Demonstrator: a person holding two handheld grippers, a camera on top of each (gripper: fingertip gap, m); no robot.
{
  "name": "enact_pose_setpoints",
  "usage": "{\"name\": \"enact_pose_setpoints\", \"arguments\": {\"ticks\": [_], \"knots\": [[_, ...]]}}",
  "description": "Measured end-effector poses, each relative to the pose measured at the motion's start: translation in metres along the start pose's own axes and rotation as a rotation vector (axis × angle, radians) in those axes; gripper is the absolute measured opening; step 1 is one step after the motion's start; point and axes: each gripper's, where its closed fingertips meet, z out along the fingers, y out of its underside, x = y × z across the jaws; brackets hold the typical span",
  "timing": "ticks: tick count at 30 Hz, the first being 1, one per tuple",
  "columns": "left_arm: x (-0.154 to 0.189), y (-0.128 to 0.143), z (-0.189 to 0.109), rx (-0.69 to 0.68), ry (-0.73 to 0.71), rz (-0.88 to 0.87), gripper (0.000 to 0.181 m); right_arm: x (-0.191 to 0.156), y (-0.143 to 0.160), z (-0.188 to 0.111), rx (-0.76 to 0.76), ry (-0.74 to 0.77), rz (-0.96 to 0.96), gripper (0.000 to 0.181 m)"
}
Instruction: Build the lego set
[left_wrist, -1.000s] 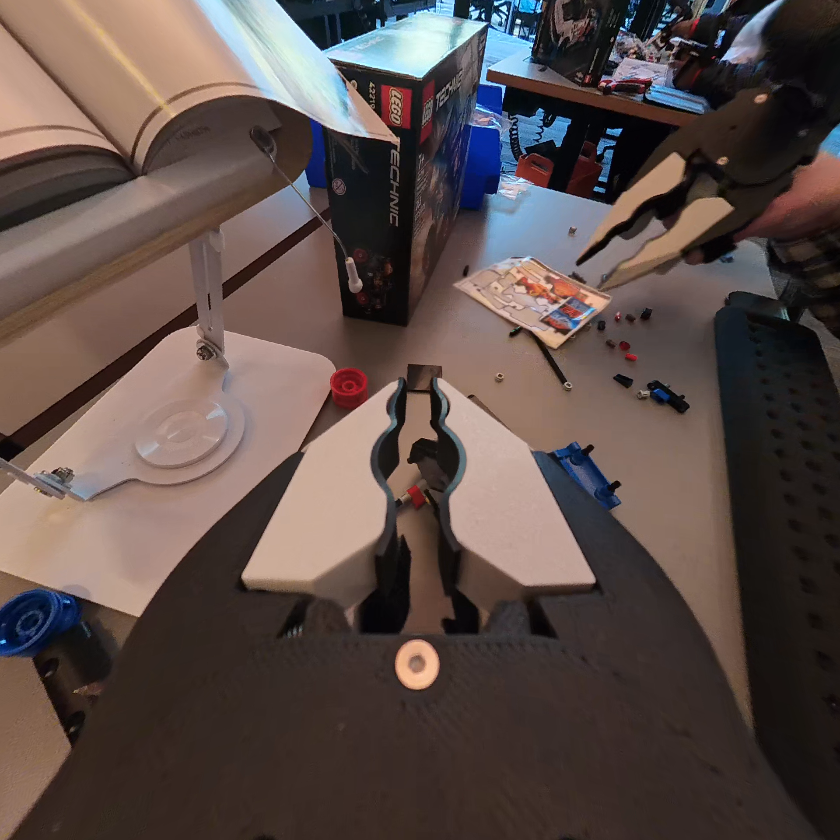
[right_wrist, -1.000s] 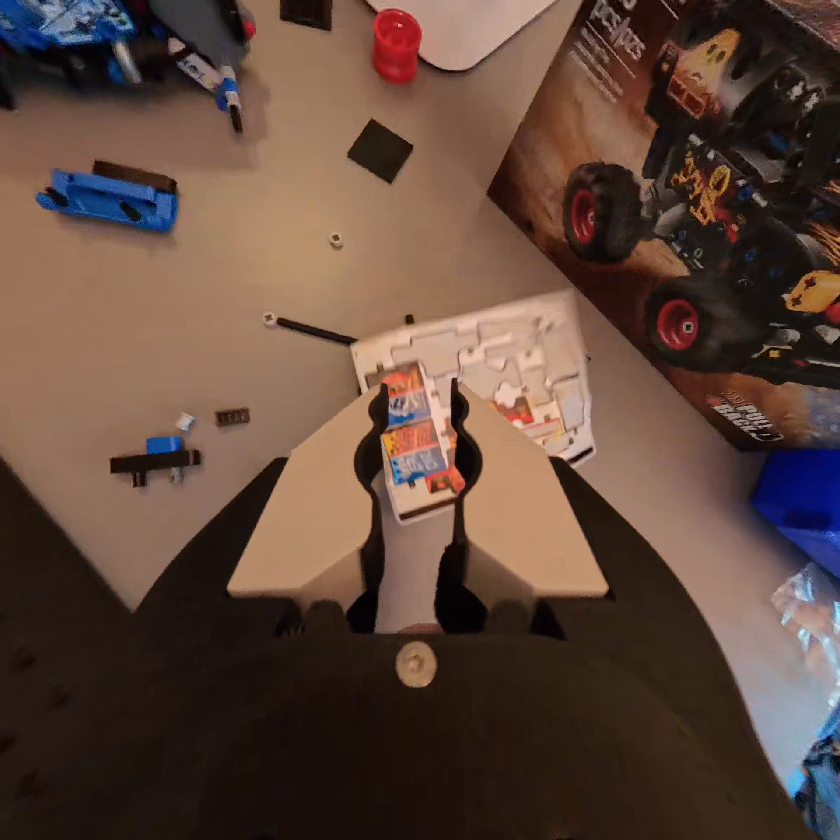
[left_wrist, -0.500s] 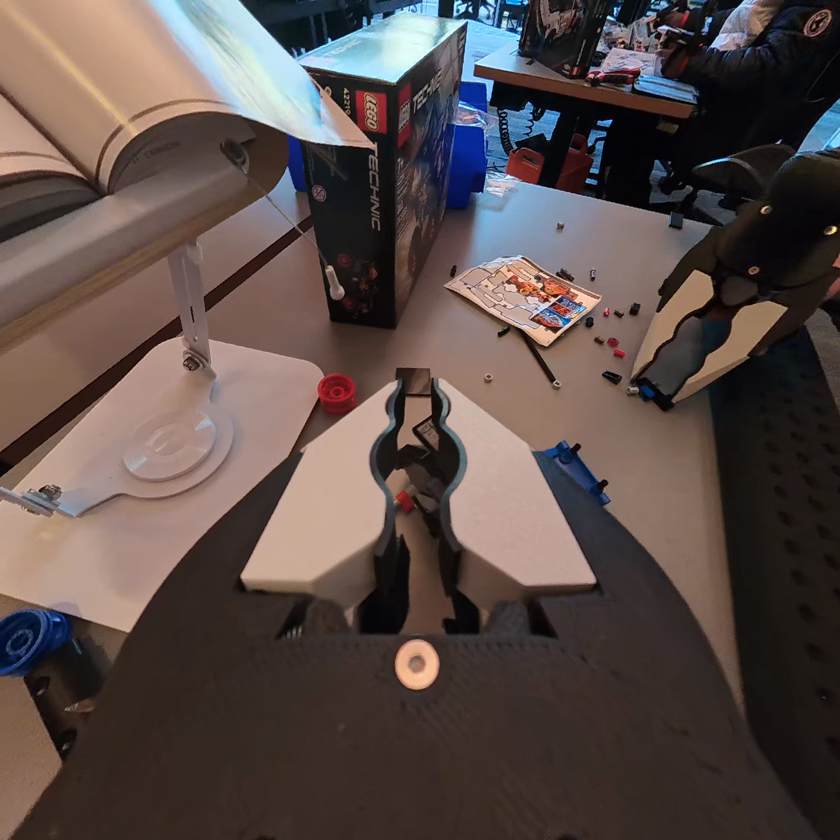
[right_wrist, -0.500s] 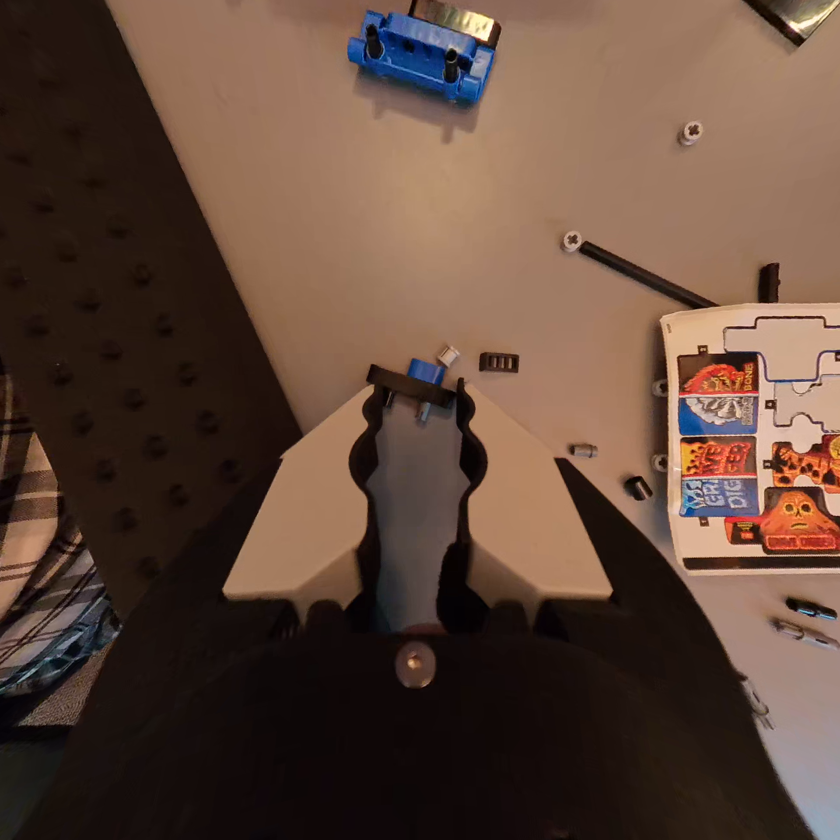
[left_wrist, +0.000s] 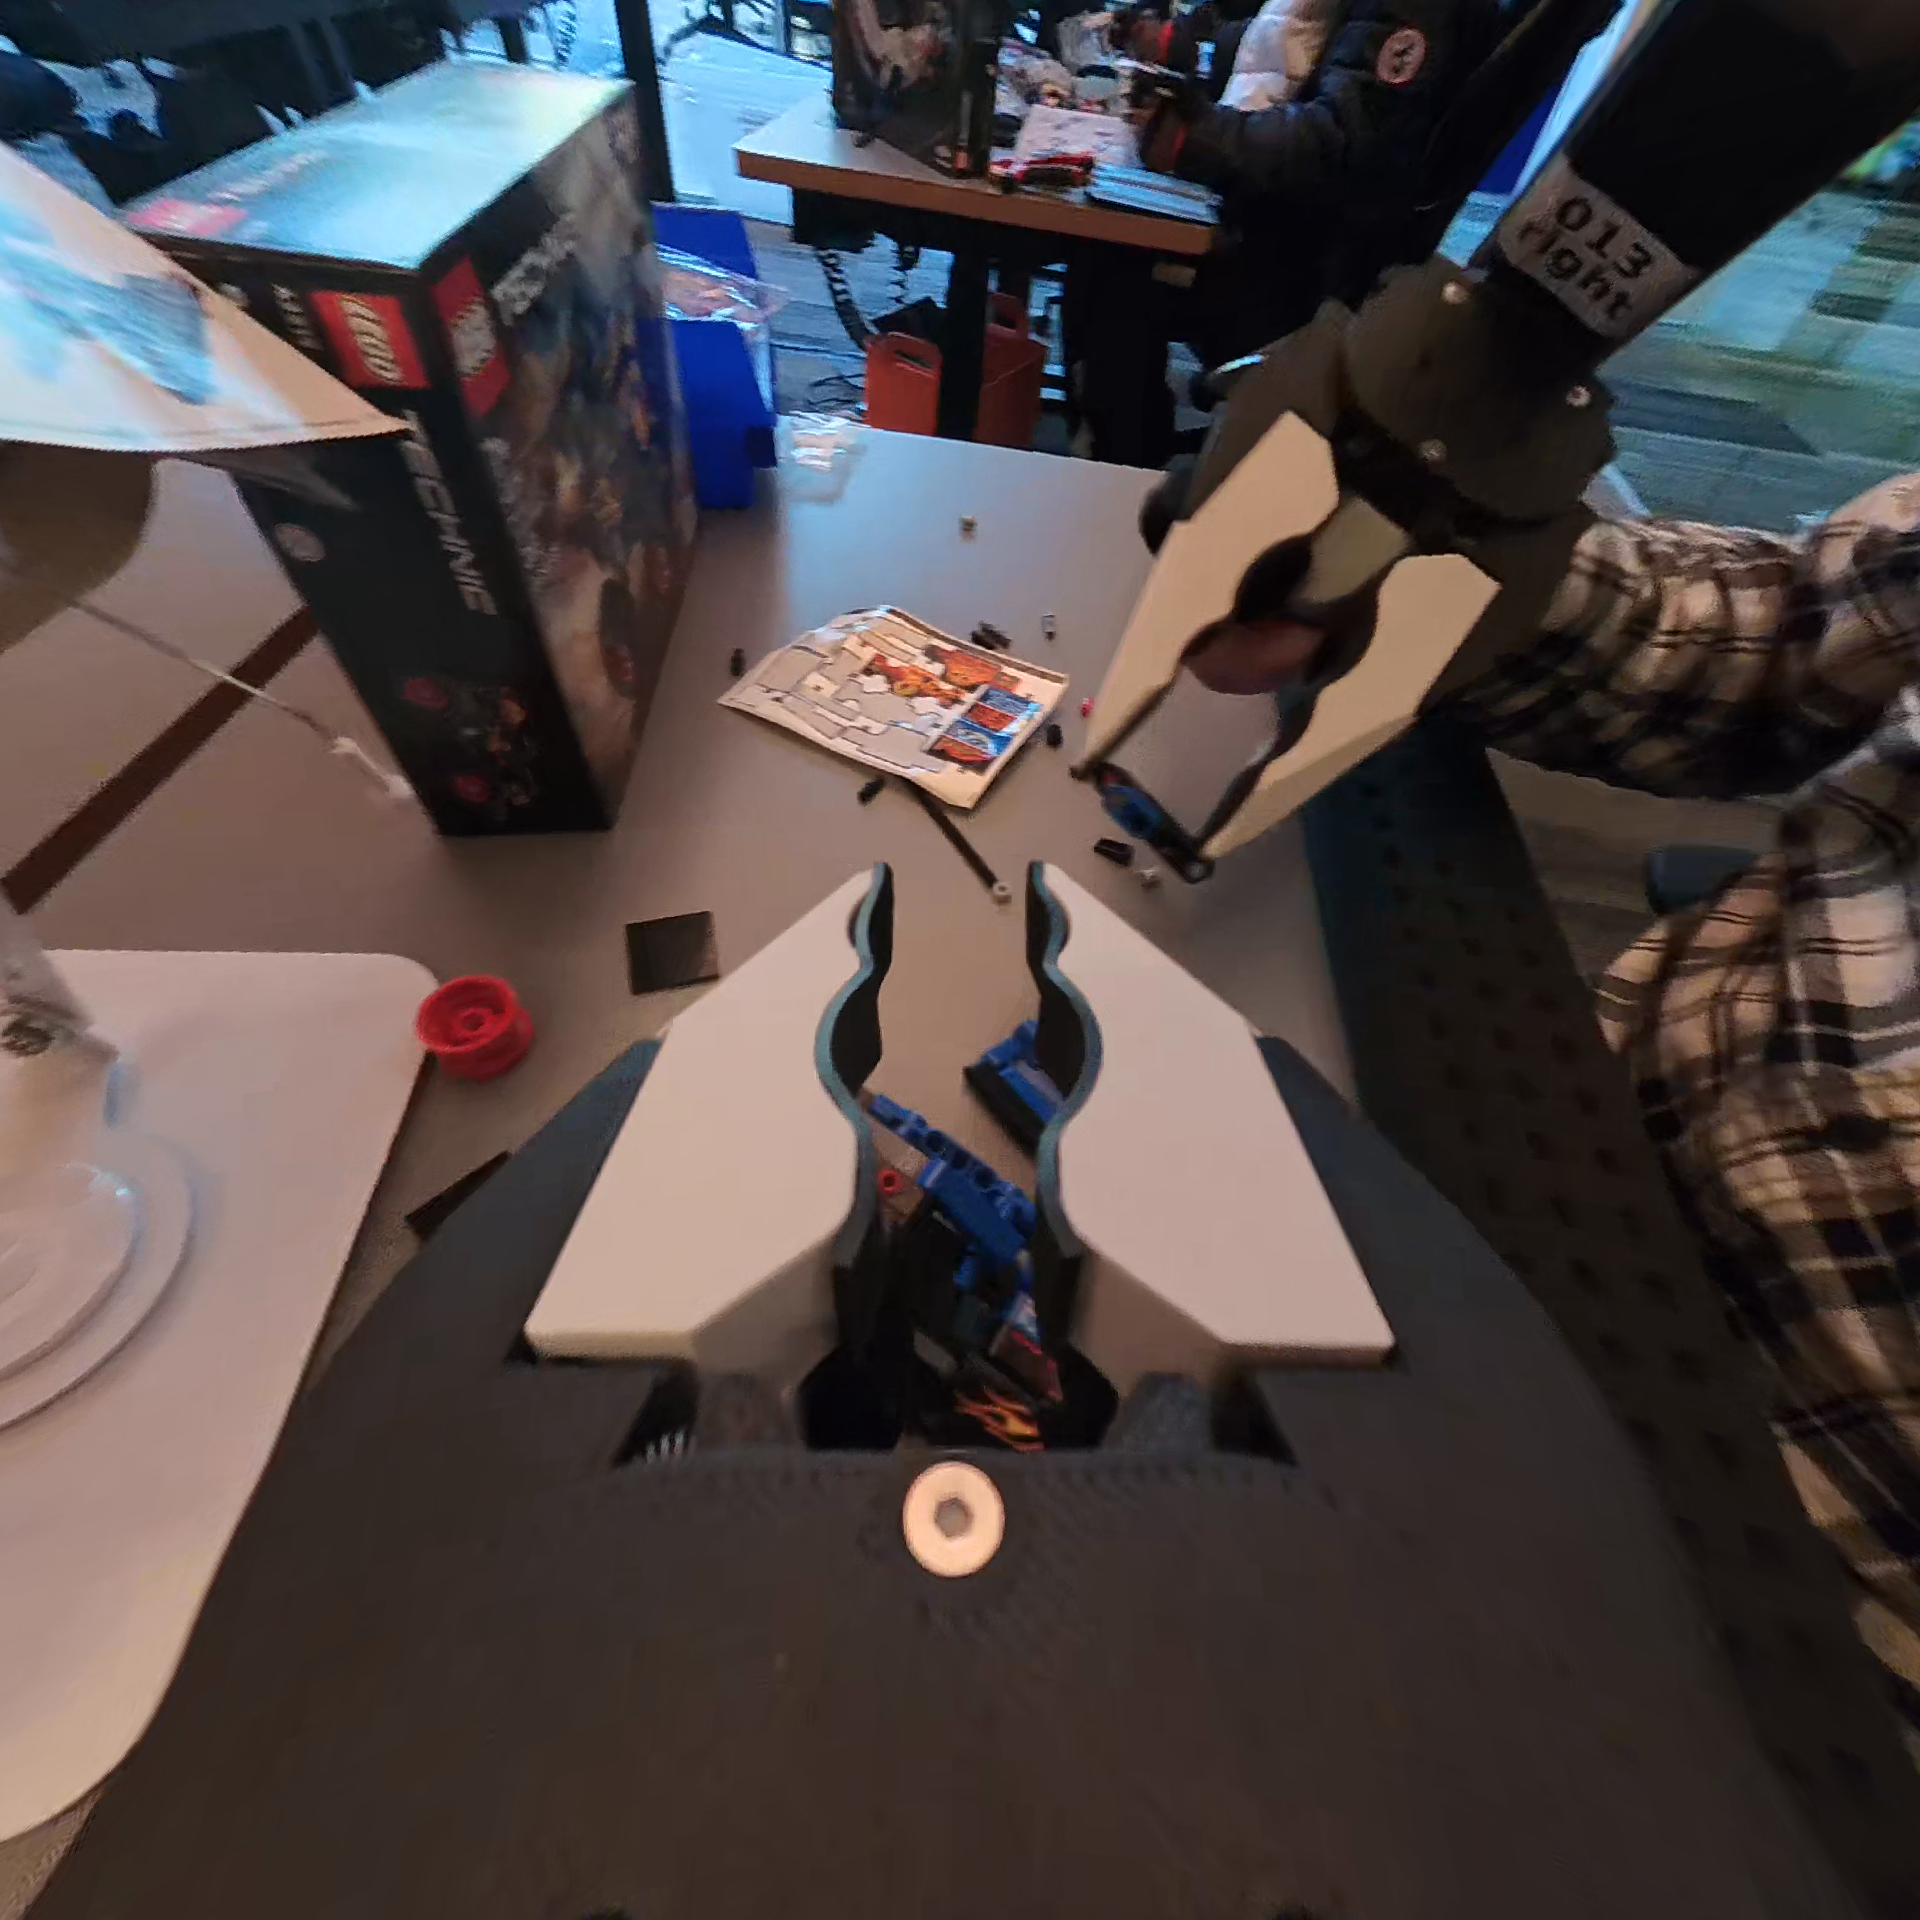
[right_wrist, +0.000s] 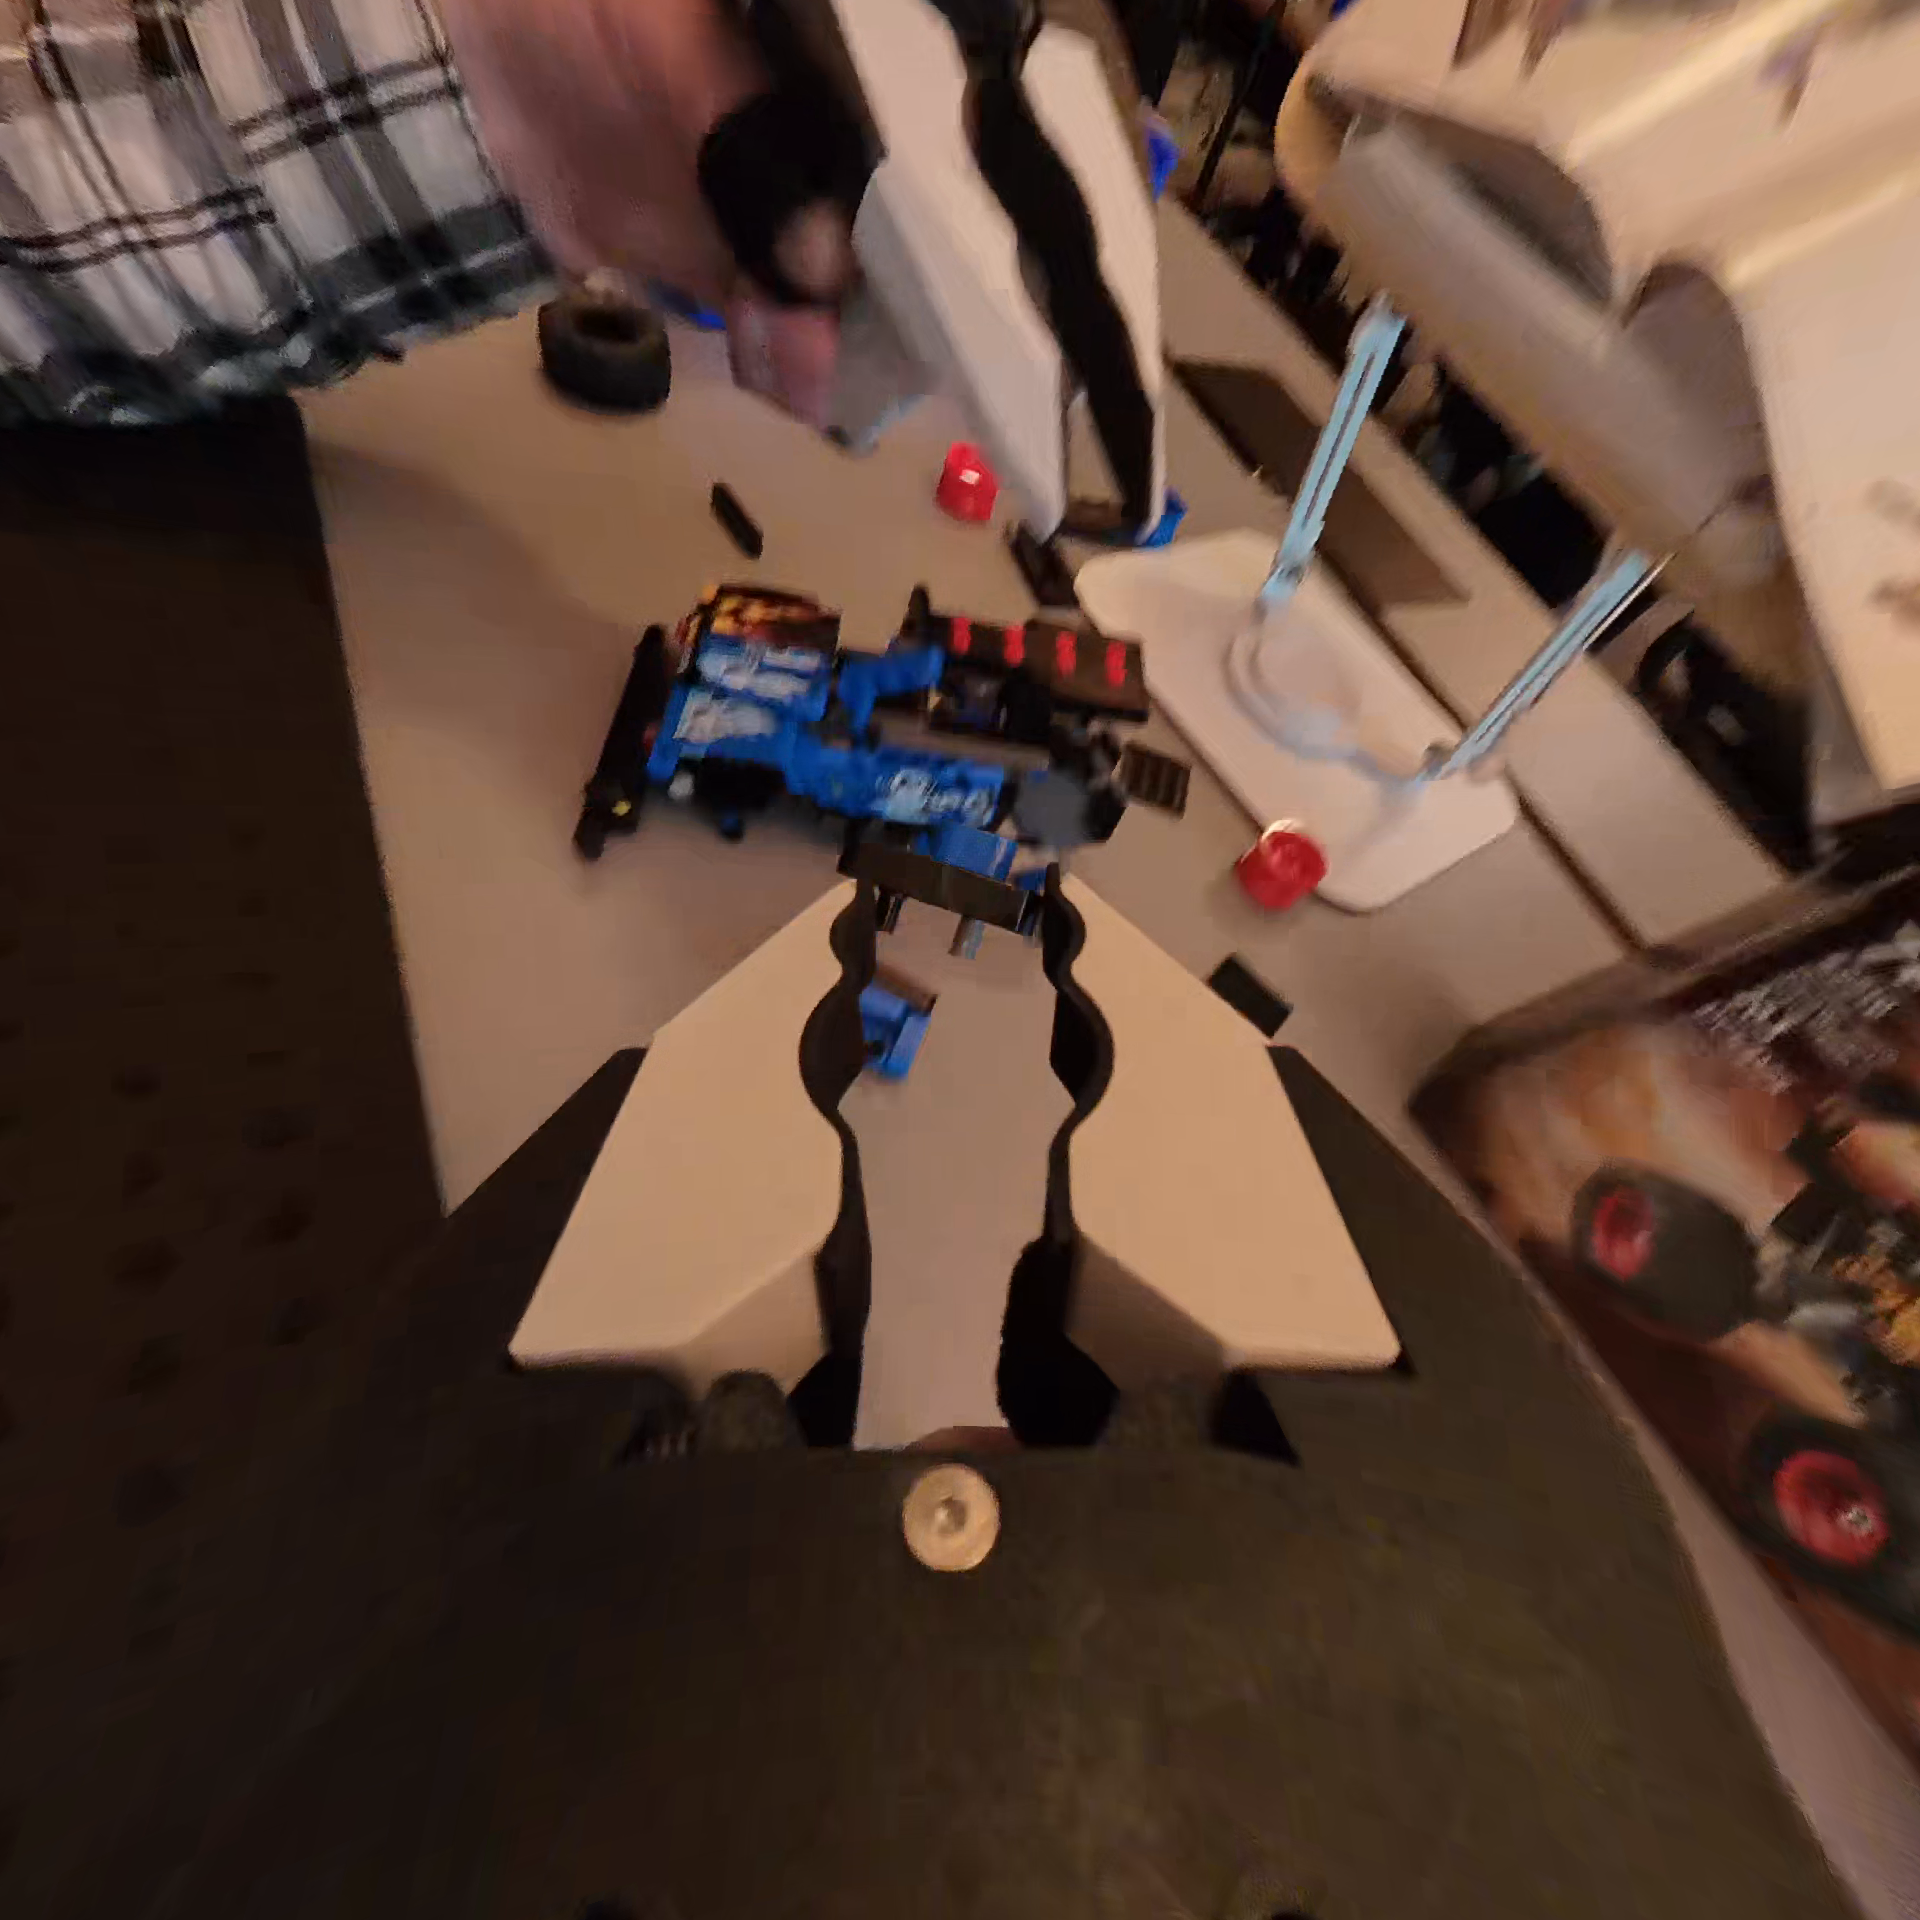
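The right gripper (right_wrist: 948, 891) is pinching a small black beam piece with a blue block and pins (right_wrist: 940, 878) crosswise between its fingertips, above the grey table (right_wrist: 499, 935). In the left wrist view that gripper (left_wrist: 1143, 821) is sitting at two o'clock, carrying the piece (left_wrist: 1135, 812) just above the tabletop. The left gripper (left_wrist: 958, 896) is holding its fingers spread apart, with nothing between the tips; the blue and black truck chassis (left_wrist: 961, 1184) is lying under them at six o'clock. From the right wrist view the chassis (right_wrist: 831, 727) is resting at twelve o'clock, beside the white book stand (right_wrist: 1299, 717). A sticker sheet (left_wrist: 899, 698) is lying at twelve o'clock, a red wheel hub (left_wrist: 475, 1023) at nine o'clock, and the set's box (left_wrist: 457, 447) at eleven o'clock.
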Motion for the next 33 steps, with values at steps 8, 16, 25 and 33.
{"name": "enact_pose_setpoints", "arguments": {"ticks": [8, 16, 25, 33], "knots": [[0.015, 0.008, 0.007, -0.032, 0.105, -0.041, 0.026, 0.024, -0.037, 0.029, 0.097, 0.147, -0.194, 0.031], [0.023, 0.007, 0.019, -0.012, 0.148, -0.038, 0.009, 0.030, -0.043, 0.028, 0.136, 0.270, -0.315, 0.031], [0.020, 0.008, 0.015, -0.040, 0.073, 0.095, 0.006, 0.030, -0.045, 0.027, 0.184, 0.256, -0.295, 0.029], [0.020, 0.009, 0.011, -0.092, -0.024, 0.282, 0.006, 0.029, -0.050, 0.022, 0.228, 0.185, -0.202, 0.021]]}}
